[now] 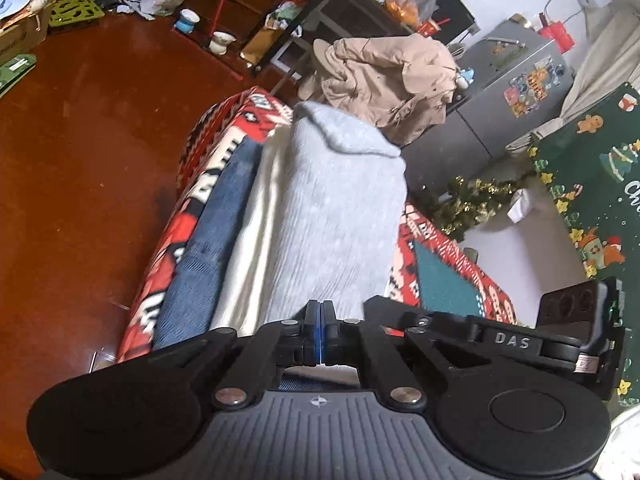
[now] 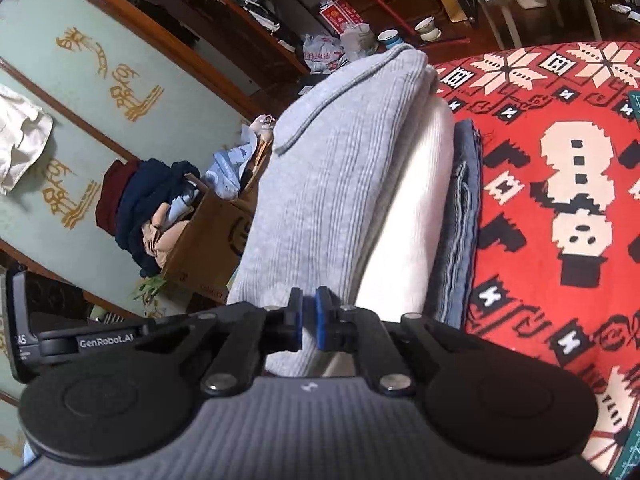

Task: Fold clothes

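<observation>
While the left gripper has its jaws pressed together on the near edge of the grey ribbed sweater, the right gripper pinches the same edge with jaws nearly closed. That sweater tops a cream garment and folded jeans, stacked on the red patterned blanket.

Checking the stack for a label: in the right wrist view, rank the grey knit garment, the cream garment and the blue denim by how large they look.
1. grey knit garment, on top and nearest
2. cream garment
3. blue denim, only an edge shows

Overlap hides the true sizes.
</observation>
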A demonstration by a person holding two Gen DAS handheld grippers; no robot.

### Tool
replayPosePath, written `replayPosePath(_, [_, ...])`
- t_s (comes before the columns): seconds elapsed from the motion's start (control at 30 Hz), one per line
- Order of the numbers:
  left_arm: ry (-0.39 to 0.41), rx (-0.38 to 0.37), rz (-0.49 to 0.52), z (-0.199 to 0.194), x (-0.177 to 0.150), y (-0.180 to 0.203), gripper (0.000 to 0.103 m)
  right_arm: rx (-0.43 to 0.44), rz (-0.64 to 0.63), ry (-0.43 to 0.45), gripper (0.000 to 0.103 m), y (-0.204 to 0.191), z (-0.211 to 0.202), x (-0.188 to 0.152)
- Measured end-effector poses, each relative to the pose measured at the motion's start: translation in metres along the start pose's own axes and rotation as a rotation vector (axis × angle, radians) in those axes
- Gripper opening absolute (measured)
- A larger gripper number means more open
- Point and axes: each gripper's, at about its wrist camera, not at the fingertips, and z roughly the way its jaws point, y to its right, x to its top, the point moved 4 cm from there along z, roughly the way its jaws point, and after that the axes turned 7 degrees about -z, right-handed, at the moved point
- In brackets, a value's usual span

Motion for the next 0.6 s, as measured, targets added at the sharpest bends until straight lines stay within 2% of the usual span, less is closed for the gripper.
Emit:
replayPosePath(0.17, [0.011, 0.065, 0.011, -0.011, -0.007, 0.003, 0.003, 0.004, -0.036, -0.007, 0.012, -0.005, -0.017, -0.016])
replayPosePath(0.23, [0.013, 0.099, 0.030, -0.016, -0.013, 0.007, 0.007, 0.006, -0.040, -0.016, 0.013, -0.005, -0.029, -0.025])
replayPosePath(0.33, [0.034, 0.170, 0.078, -0.025, -0.029, 0.019, 0.020, 0.003, -0.059, -0.021, 0.014, -0.004, -0.051, -0.038])
replayPosePath(0.43, [0.060, 0.202, 0.074, -0.034, -0.048, 0.029, 0.027, -0.030, -0.090, -0.015, 0.023, -0.002, -0.076, -0.048])
replayPosePath(0.47, [0.071, 0.215, 0.071, -0.037, -0.055, 0.034, 0.031, -0.058, -0.099, -0.017, 0.032, 0.000, -0.084, -0.051])
replayPosePath(0.5, [0.085, 0.227, 0.074, -0.039, -0.062, 0.039, 0.036, -0.080, -0.114, -0.013, 0.035, 0.000, -0.092, -0.054])
replayPosePath(0.6, [0.132, 0.262, 0.081, -0.048, -0.084, 0.056, 0.044, -0.138, -0.157, -0.013, 0.037, 0.004, -0.116, -0.064])
